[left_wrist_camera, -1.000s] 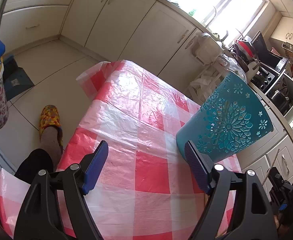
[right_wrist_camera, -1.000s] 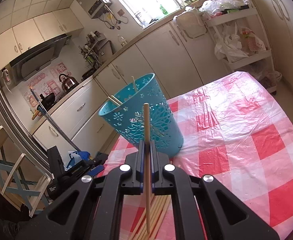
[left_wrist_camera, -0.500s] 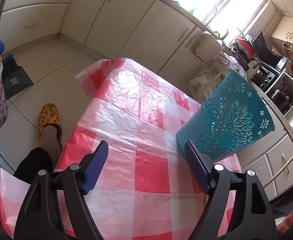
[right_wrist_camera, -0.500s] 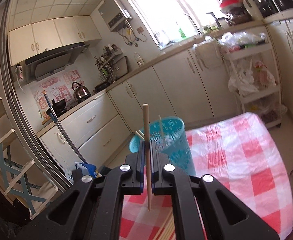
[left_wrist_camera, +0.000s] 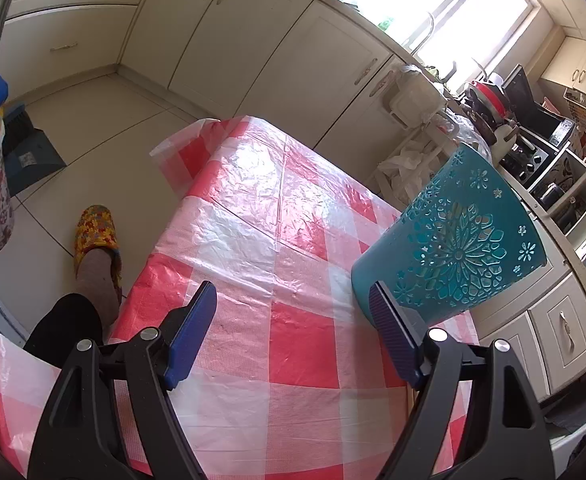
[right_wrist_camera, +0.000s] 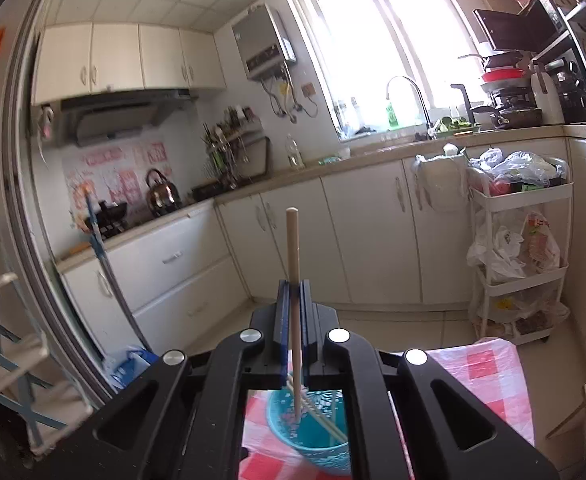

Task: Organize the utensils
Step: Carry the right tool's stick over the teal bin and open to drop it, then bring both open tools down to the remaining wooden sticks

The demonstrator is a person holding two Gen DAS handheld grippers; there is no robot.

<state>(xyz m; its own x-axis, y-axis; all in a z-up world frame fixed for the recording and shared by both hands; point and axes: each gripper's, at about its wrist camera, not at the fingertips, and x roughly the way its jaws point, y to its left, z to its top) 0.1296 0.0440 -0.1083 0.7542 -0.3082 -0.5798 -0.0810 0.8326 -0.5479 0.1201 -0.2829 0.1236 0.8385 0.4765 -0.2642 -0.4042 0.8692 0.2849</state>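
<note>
the table [left_wrist_camera: 249, 216], under its red-and-white checked cover, fills the centre of the left wrist view and looks the same as a second ago. the teal holder [left_wrist_camera: 449, 248] stands at centre right of that view, just beside the right-hand pad of the left gripper [left_wrist_camera: 293, 316], which hangs over the cloth with its jaws wide and nothing between them, unmoved across the three moments. the change is on the other side: the right gripper [right_wrist_camera: 293, 308] has risen and swung over, so the holder [right_wrist_camera: 313, 436], a second ago ahead of it in mid frame, now sits at the bottom centre, seen from above through the gripper frame. that gripper stays clamped narrow on one chopstick [right_wrist_camera: 293, 280], held upright, its lower end inside the rim or just above it; which, cannot be told. other chopsticks [right_wrist_camera: 325, 420] lean inside already. judgement: the stick is lined up for release; the remaining risk is a drop against the rim.
</note>
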